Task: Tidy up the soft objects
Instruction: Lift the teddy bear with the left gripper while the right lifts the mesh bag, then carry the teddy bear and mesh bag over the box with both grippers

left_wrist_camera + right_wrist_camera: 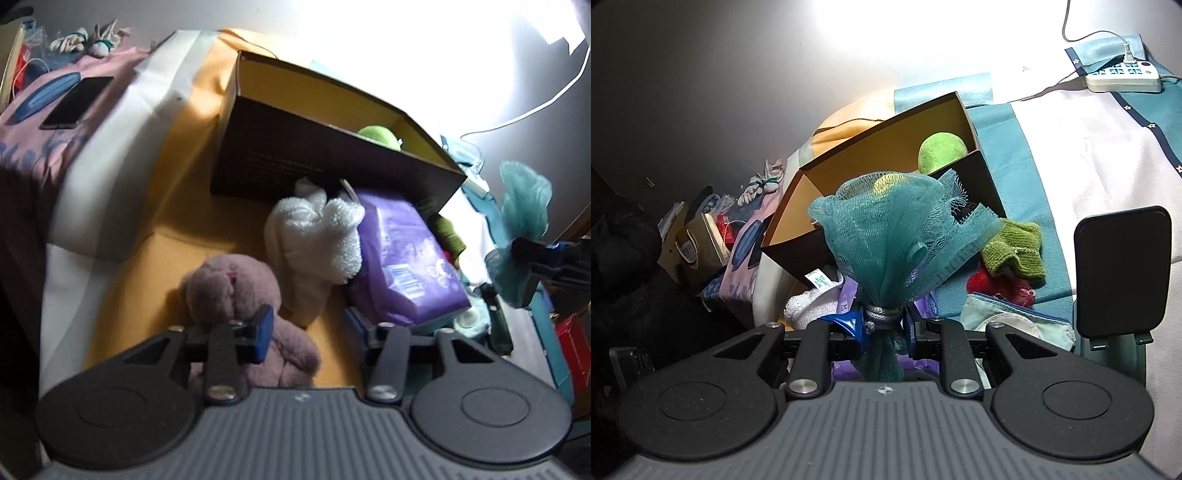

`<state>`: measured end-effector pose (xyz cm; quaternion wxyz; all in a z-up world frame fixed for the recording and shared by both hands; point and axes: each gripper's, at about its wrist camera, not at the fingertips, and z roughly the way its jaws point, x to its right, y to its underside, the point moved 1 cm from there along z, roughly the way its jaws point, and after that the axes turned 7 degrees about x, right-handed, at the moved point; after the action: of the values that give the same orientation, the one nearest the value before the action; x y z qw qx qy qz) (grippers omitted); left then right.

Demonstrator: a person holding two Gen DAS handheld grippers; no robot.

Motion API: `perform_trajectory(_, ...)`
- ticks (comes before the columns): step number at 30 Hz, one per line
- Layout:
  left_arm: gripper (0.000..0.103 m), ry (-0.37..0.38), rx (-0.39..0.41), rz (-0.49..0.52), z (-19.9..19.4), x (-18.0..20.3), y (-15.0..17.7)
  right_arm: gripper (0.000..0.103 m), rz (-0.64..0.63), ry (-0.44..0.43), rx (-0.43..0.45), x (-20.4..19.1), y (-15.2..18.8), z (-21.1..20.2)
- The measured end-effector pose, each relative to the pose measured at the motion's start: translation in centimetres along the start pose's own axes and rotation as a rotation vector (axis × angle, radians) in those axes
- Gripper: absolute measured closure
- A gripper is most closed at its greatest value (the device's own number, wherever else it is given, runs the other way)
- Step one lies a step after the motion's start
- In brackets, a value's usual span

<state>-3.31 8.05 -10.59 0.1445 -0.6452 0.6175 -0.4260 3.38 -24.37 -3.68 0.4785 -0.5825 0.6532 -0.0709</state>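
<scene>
Right claw (882, 326): you have it clamped on the mesh pouf (886, 236) at its grey cord tie, so the netting fans out ahead of the fingers and the bundle cannot unravel. In the left view the pouf hangs at the far right, clear of the bedding.
Left claw (314, 328): your jaws stand partly apart with nothing pressed between them. The left pad sits against the plush (236, 291) without squeezing it; the right finger is down beside the purple pack (402, 258).
Box (332, 162): it lies tipped on the bed with its open mouth up and toward you, which I judge makes it the bin for the soft things. A green ball (942, 153) already rests in its far corner.
Plush: pink, slumped on the orange sheet (177, 221) just in front of your left claw, well short of the box.
Towel (317, 240): white, bunched between the plush and the pack, leaning against the box's front wall.
Other soft things: green knit (1015, 254) and a red piece (997, 288) lie on the teal cover to the right of the box.
Stage: early, by my reading; one item is in the box, one is in hand, several wait outside.
Next: carry the pouf over the box rim before you let go, as it is light and may snag.
</scene>
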Motion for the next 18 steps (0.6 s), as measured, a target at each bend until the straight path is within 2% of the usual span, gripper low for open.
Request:
perform_trajectory(2,0.049,-0.001,0.023,0.011,-0.7,0.3,-0.3,0.101,0.001,0.005,-0.004,0.1,0.0,0.0)
perform_trajectory(4,0.034,-0.007,0.046,0.026,-1.9,0.5,-0.8,0.101,-0.005,0.009,-0.01,0.0,0.0,0.2)
perform_trajectory(7,0.028,-0.052,0.076,0.039,-3.5,0.3,-1.3,0.101,-0.017,-0.003,-0.014,-0.4,-0.1,0.5)
perform_trajectory(10,0.027,-0.118,0.018,0.081,-2.8,-0.1,-0.9,0.101,-0.018,-0.015,-0.022,-0.6,0.0,1.1)
perform_trajectory(14,0.025,-0.129,-0.053,0.085,-1.0,-0.5,0.1,0.101,-0.022,-0.023,-0.039,-0.9,0.4,1.7)
perform_trajectory(17,0.02,-0.14,-0.088,0.077,0.4,-0.7,1.0,0.101,-0.018,-0.026,-0.039,-1.0,0.6,1.8)
perform_trajectory(18,0.015,-0.152,-0.094,0.097,0.8,-0.6,1.4,0.101,-0.017,-0.025,-0.038,-1.0,0.6,1.8)
